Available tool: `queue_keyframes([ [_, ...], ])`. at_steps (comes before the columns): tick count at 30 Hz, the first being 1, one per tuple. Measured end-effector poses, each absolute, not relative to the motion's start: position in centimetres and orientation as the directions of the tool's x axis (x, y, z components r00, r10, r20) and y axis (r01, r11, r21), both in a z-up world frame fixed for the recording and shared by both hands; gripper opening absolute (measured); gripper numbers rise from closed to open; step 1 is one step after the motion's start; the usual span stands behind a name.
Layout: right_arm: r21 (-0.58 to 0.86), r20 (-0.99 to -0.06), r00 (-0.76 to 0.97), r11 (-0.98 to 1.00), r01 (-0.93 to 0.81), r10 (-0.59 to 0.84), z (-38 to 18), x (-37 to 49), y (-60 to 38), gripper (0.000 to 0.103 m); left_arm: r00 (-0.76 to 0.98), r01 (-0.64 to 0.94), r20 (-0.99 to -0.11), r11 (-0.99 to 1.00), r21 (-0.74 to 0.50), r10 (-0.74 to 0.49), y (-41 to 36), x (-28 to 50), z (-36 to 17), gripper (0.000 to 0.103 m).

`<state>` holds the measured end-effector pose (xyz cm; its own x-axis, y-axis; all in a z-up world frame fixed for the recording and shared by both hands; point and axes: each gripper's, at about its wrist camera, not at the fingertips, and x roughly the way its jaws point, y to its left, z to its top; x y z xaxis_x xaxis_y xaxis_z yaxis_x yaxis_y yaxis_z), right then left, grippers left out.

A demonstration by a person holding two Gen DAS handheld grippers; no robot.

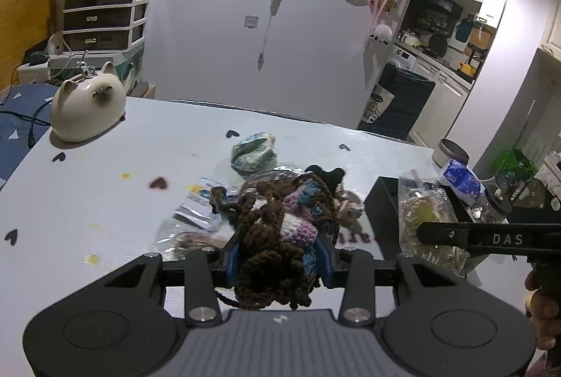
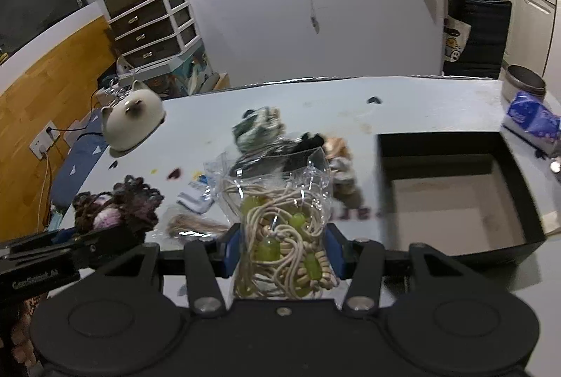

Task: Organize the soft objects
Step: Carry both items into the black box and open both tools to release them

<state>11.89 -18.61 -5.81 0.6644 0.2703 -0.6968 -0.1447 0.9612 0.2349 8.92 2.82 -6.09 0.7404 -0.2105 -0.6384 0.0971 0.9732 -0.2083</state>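
Observation:
My left gripper (image 1: 278, 259) is shut on a brown, purple and blue crochet piece (image 1: 277, 236), held above the table; it also shows at the left of the right wrist view (image 2: 115, 207). My right gripper (image 2: 282, 252) is shut on a clear plastic bag of cream cord and green beads (image 2: 285, 229), which also shows in the left wrist view (image 1: 426, 219). An open black box (image 2: 452, 201) sits on the table just right of that bag. A green and white knit bundle (image 1: 253, 150) and more soft items (image 2: 336, 163) lie on the table behind.
A white cat-shaped ceramic pot (image 1: 87, 103) stands at the table's far left. A blue tissue pack (image 2: 531, 122) and a round tin (image 2: 524, 86) sit at the far right. Clear packets (image 1: 196, 205) lie on the white table (image 1: 105, 194).

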Motion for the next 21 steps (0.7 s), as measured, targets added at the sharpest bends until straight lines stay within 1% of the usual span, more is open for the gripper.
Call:
queue_keyframes([
  [5, 0.238, -0.69, 0.672, 0.961, -0.144, 0.271, -5.5, 12.4, -23.2, 0.05, 0.748, 0.097, -0.63, 0.974, -0.203, -0.206, -1.8, 9.8, -5.4, 0.043],
  [11, 0.248, -0.678, 0.685, 0.96, -0.129, 0.267, -5.2, 13.1, -28.7, 0.05, 0.757, 0.127, -0.61, 0.969, -0.214, -0.234, -7.3, 11.3, -4.9, 0.043],
  [15, 0.252, -0.677, 0.691, 0.962, -0.107, 0.255, -5.4, 13.8, -32.1, 0.05, 0.745, 0.165, -0.609, 0.961, -0.224, -0.27, -10.8, 12.6, -5.0, 0.043],
  [21, 0.246, -0.695, 0.688, 0.968, -0.05, 0.212, -5.9, 14.7, -36.5, 0.05, 0.698, 0.219, -0.633, 0.941, -0.257, -0.336, -15.4, 15.0, -6.1, 0.043],
])
